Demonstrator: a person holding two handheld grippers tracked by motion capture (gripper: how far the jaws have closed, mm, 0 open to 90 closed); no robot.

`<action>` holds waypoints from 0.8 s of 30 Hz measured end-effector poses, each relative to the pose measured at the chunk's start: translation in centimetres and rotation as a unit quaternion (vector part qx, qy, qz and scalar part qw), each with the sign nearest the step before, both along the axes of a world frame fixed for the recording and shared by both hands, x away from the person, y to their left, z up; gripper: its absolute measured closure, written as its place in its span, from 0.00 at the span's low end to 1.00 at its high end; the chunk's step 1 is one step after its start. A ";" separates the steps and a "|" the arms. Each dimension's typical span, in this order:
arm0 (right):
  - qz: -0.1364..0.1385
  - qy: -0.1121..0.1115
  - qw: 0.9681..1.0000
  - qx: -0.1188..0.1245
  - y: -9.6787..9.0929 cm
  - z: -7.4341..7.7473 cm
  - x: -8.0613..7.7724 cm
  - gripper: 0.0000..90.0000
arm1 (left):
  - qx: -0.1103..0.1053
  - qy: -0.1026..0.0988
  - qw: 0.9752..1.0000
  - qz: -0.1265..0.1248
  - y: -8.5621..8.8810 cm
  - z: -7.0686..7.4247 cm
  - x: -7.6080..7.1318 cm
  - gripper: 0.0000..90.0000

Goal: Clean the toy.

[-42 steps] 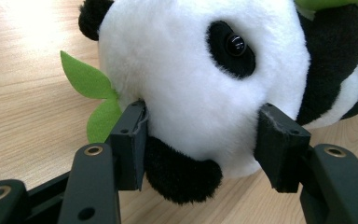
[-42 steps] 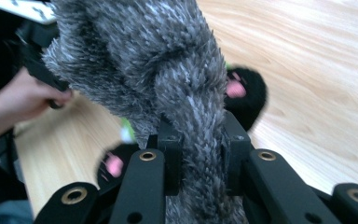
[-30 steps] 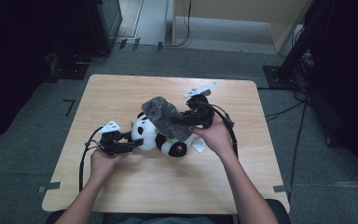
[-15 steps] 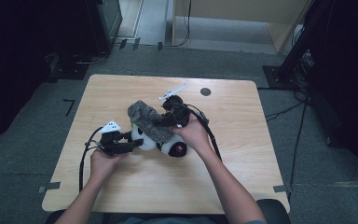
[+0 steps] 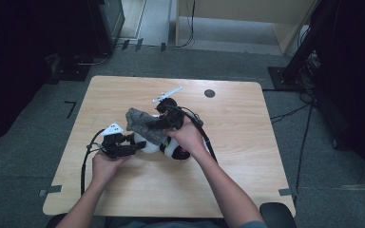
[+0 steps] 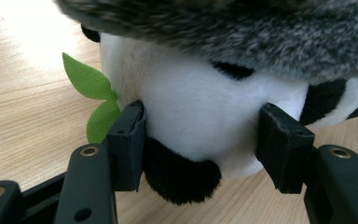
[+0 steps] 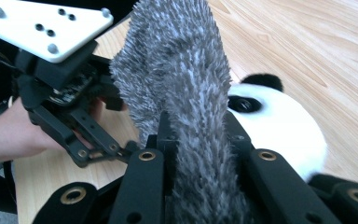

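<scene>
Left gripper view shows the left gripper clamped on the head of the panda plush, which lies on the table. The right gripper pinches the grey furry cloth just above the panda's head. I judge the step is dressing or covering the head, so the next move needs lowering the cloth squarely while the left grip keeps the plush steady.

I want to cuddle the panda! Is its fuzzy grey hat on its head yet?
Partly on. The fuzzy grey hat drapes over the panda's head top, still pinched by the right hand-held gripper.
</scene>
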State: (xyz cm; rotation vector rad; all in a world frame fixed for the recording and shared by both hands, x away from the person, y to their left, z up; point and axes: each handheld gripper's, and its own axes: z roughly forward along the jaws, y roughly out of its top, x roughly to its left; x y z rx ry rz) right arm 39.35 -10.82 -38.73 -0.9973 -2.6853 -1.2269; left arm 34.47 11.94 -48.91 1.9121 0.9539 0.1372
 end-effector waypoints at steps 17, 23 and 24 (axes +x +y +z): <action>-0.004 -0.032 0.997 -0.070 0.3 0.2 -0.6 0.82 | 0.008 -0.007 1.000 0.008 -0.2 0.2 -0.1 0.47; -0.018 -0.025 0.997 -0.071 -2.3 0.8 -1.0 0.83 | 0.003 -0.005 1.000 0.009 -0.2 0.2 0.0 0.47; -0.021 -0.026 0.997 -0.071 -2.7 1.0 -1.0 0.83 | 0.002 -0.005 1.000 0.009 -0.2 0.2 0.0 0.47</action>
